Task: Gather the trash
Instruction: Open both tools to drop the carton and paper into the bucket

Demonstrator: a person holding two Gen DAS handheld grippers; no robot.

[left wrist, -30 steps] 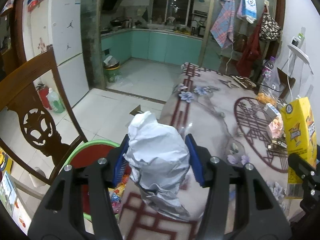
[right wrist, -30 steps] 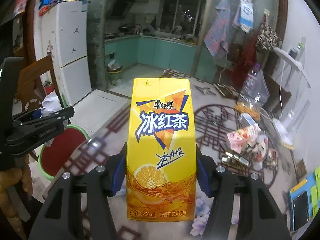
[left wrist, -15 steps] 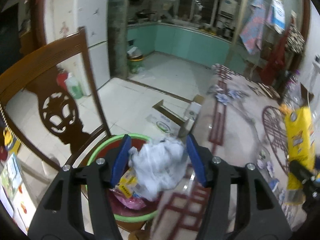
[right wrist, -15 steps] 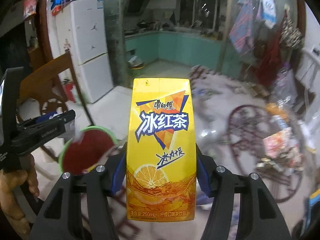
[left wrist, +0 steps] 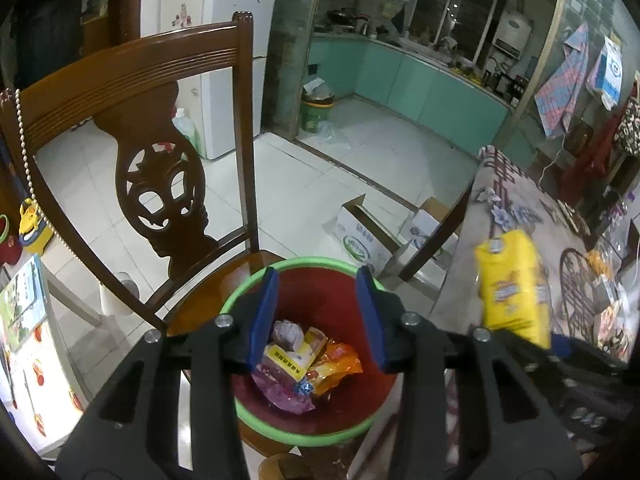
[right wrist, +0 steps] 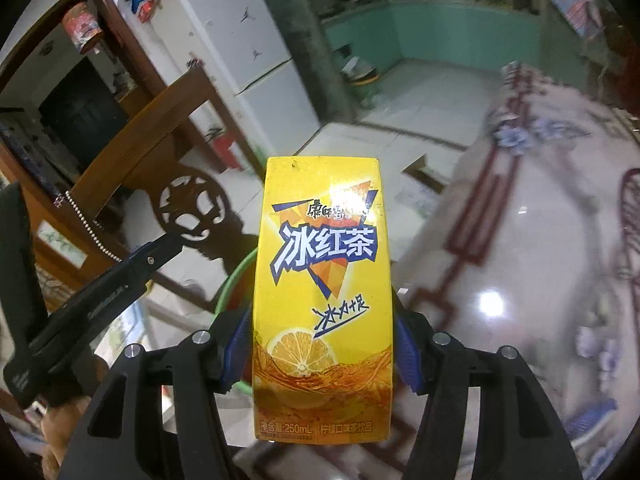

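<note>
Left gripper [left wrist: 318, 318], empty w/ jaws closing, hangs over the green-rimmed red plastic bin [left wrist: 256, 420] on the chair seat. Right gripper [right wrist: 322, 354] clamps a yellow iced-tea carton [right wrist: 320, 300] upright beside the bin, prob. next to drop in.

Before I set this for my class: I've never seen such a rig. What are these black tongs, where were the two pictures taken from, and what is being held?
No robot: a person holds a two-fingered gripper in each hand, with a camera on each looking along its jaws. The left gripper hangs over a red bin on a wooden chair; its jaws are closing with nothing between them, and wrappers lie in the bin. The right gripper clamps a yellow tea carton beside the table.
</note>
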